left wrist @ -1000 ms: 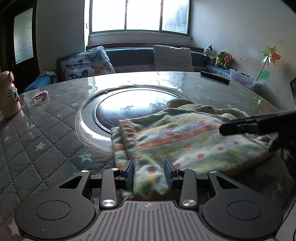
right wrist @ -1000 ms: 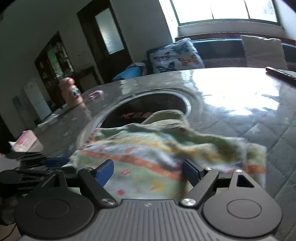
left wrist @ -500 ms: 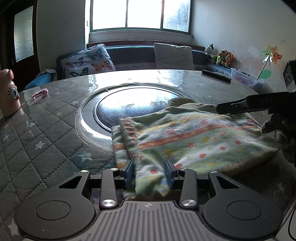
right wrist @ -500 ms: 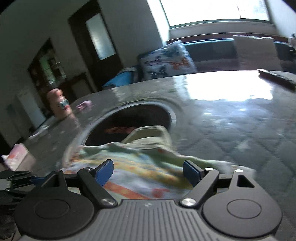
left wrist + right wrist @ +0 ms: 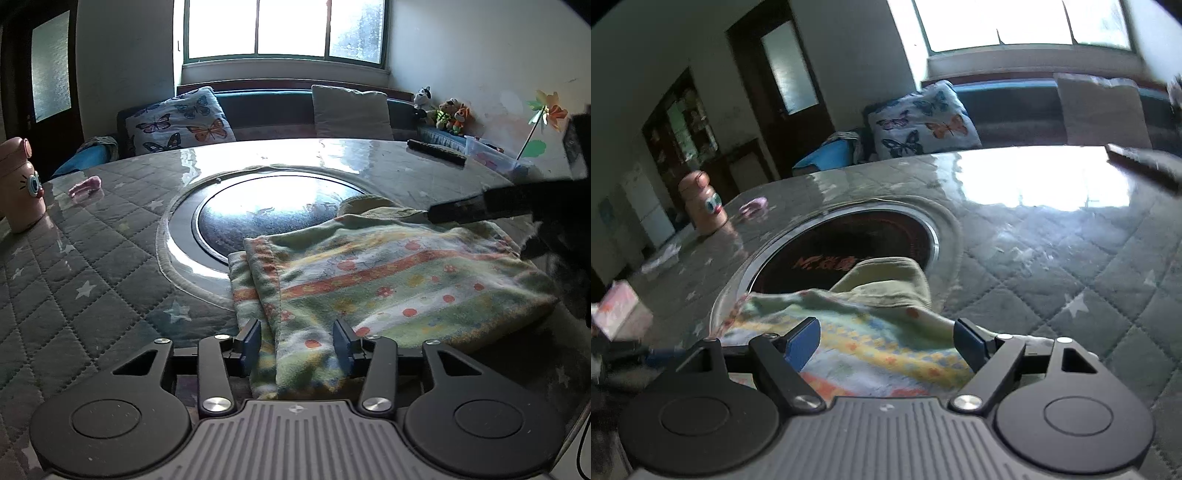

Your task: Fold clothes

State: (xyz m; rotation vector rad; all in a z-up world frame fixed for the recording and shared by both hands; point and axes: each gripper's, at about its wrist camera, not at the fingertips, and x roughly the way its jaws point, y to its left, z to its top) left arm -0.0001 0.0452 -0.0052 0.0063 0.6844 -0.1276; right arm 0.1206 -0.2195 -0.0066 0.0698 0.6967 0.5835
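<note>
A folded garment point(image 5: 388, 280), green with orange stripes and red dots, lies on the round table, partly over the dark glass disc point(image 5: 266, 218). My left gripper point(image 5: 297, 338) is open, its fingers either side of the garment's near edge, which rests on the table. My right gripper point(image 5: 886, 338) is open and empty above the garment's far right part point(image 5: 864, 332). It also shows in the left wrist view as a dark bar point(image 5: 480, 206) over the garment's far edge.
The table has a quilted grey star cover point(image 5: 74, 266). A pink bottle point(image 5: 18, 188) and a small pink item point(image 5: 85, 186) lie far left. A dark remote point(image 5: 436, 151) lies at the back right. A bench with cushions point(image 5: 181, 122) stands behind.
My right gripper has lifted and moved toward the garment's far edge. My left gripper has opened a little wider. The garment has stayed in place.
</note>
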